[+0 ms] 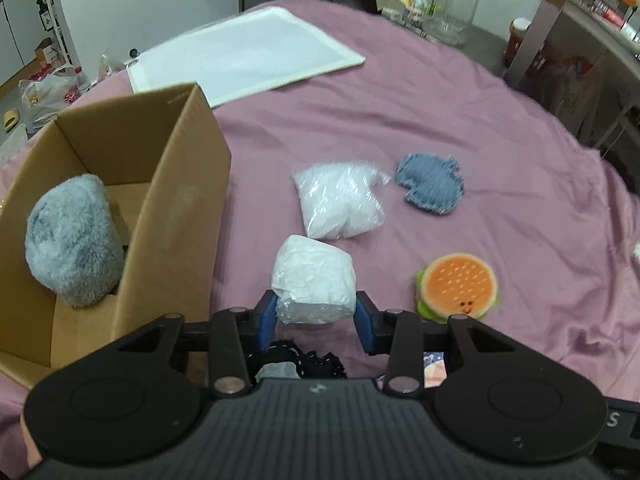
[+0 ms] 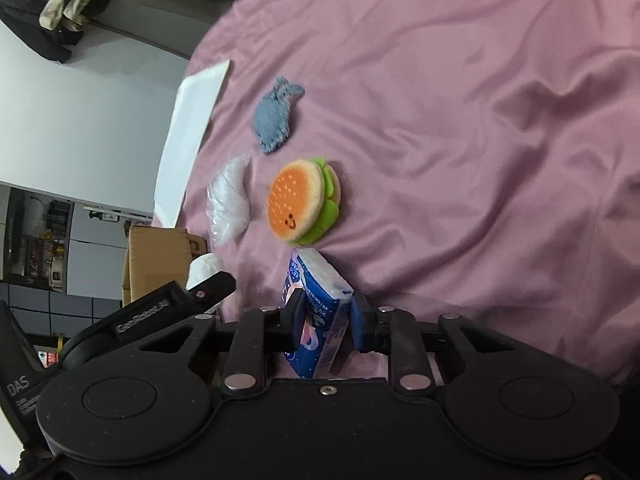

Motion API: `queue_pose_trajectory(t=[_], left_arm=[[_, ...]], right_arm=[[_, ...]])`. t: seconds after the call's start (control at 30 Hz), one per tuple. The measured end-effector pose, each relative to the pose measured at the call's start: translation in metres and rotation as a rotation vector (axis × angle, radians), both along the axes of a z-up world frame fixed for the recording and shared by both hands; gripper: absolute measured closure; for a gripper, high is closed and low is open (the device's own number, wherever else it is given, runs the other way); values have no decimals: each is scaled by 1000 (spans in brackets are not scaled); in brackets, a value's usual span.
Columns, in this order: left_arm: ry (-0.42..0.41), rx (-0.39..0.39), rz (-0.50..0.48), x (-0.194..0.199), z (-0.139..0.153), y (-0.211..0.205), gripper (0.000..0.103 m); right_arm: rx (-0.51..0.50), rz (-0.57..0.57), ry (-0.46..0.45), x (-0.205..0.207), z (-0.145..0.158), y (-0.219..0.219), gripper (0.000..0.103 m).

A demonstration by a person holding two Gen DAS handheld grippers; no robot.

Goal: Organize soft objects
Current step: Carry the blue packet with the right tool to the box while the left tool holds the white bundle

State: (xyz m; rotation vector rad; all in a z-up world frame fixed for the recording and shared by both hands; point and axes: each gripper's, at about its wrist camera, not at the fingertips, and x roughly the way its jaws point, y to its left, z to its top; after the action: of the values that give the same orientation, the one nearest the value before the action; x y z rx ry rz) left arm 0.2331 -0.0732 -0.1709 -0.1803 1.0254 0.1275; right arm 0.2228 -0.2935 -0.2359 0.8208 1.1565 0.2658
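At the far left of the left wrist view we see an open cardboard box [image 1: 176, 184] standing on a pink cloth [image 1: 460, 120] that covers the table. A fluffy grey plush [image 1: 74, 240] stands on end inside the box, leaning against its near left wall. Just right of the box, our left gripper [image 1: 316, 316] is closed on a crumpled white plastic-wrapped bundle [image 1: 314, 284], its blue pads pressing in from both sides. Beyond the bundle lies a clear bag of white stuffing [image 1: 340, 204], and beside that bag, further right, a small blue denim piece [image 1: 432, 184] lies flat on the cloth. Nearer to us and to the right sits a plush hamburger [image 1: 458, 288] with an orange bun, green edging and a small smiling face. A flat white board [image 1: 244, 56] lies at the far side of the table, and a large clear jar [image 1: 454, 8] stands behind it to the right.

In the right wrist view the scene is turned on its side — the box [image 2: 158, 260] now sits at the left edge. Our right gripper [image 2: 326, 316] is clamped on a blue and white tissue pack [image 2: 320, 312], held upright between its fingers, just below the hamburger [image 2: 304, 204]. The left gripper [image 2: 212, 286] shows at lower left, apart from the right one.
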Motion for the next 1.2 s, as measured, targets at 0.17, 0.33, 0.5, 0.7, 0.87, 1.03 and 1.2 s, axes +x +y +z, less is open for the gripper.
queue_pose_trajectory(t=[0.17, 0.33, 0.5, 0.7, 0.87, 1.03, 1.2], left_arm=[[-52, -46, -6, -9, 18, 11, 63], [-102, -67, -13, -14, 35, 26, 63], [-155, -81, -21, -20, 52, 40, 63], [-189, -106, 0, -29, 61, 66, 63], [-212, -126, 20, -36, 68, 90, 63], [-232, -148, 48, -42, 71, 113, 63], [-239, -183, 85, -46, 69, 135, 63]], right_arm=[[-29, -9, -33, -4, 10, 2, 82], [-76, -42, -71, -10, 27, 2, 83], [-118, -52, -113, -12, 46, 12, 83], [-162, -41, -166, -12, 69, 34, 83], [-187, -33, -193, -12, 82, 53, 83], [-211, -21, -225, -12, 97, 73, 83], [-236, 0, -255, -13, 109, 93, 83]])
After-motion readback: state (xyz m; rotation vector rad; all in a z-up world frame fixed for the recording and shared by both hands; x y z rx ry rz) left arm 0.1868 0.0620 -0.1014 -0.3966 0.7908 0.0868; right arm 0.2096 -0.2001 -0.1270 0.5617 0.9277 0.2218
